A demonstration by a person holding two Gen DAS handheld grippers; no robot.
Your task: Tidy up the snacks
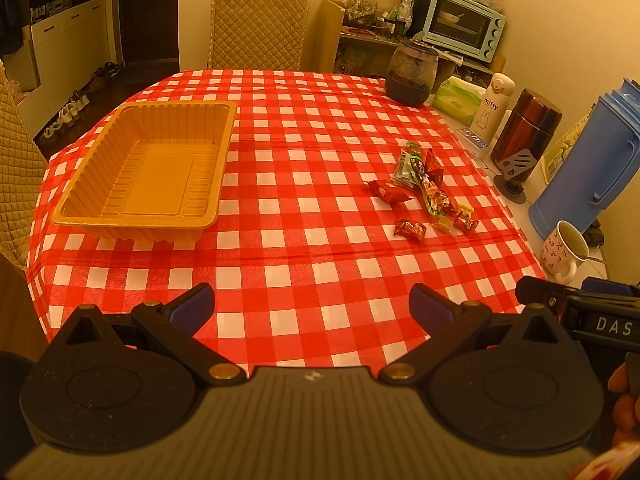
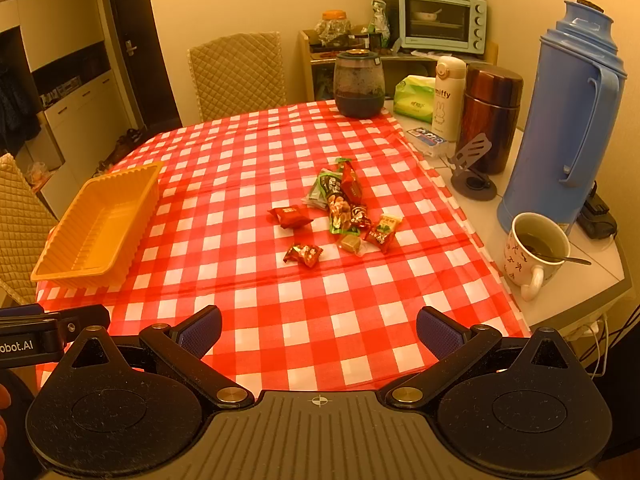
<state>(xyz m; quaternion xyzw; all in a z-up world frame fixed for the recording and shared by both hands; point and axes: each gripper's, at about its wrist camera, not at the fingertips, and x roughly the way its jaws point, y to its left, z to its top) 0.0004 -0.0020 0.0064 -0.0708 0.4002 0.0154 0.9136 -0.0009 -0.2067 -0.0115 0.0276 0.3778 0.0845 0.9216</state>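
Observation:
An empty yellow plastic tray [image 1: 100,216] [image 2: 52,268] sits at the left of the red-checked table. Several wrapped snacks [image 1: 426,184] [image 2: 344,212] lie in a loose pile at the right middle, with a red packet [image 2: 290,216] and a small red candy [image 2: 303,255] a little apart from the pile. My left gripper [image 1: 312,308] hovers open over the near table edge, nothing between its fingers. My right gripper [image 2: 319,330] is open too, near the front edge, well short of the snacks.
Along the right side stand a blue thermos [image 2: 560,120], a mug with a spoon [image 2: 534,256], a brown canister [image 2: 490,116], a white bottle [image 2: 448,96], a tissue pack [image 2: 414,96] and a dark glass jar [image 2: 359,82]. Quilted chairs [image 1: 258,28] flank the table.

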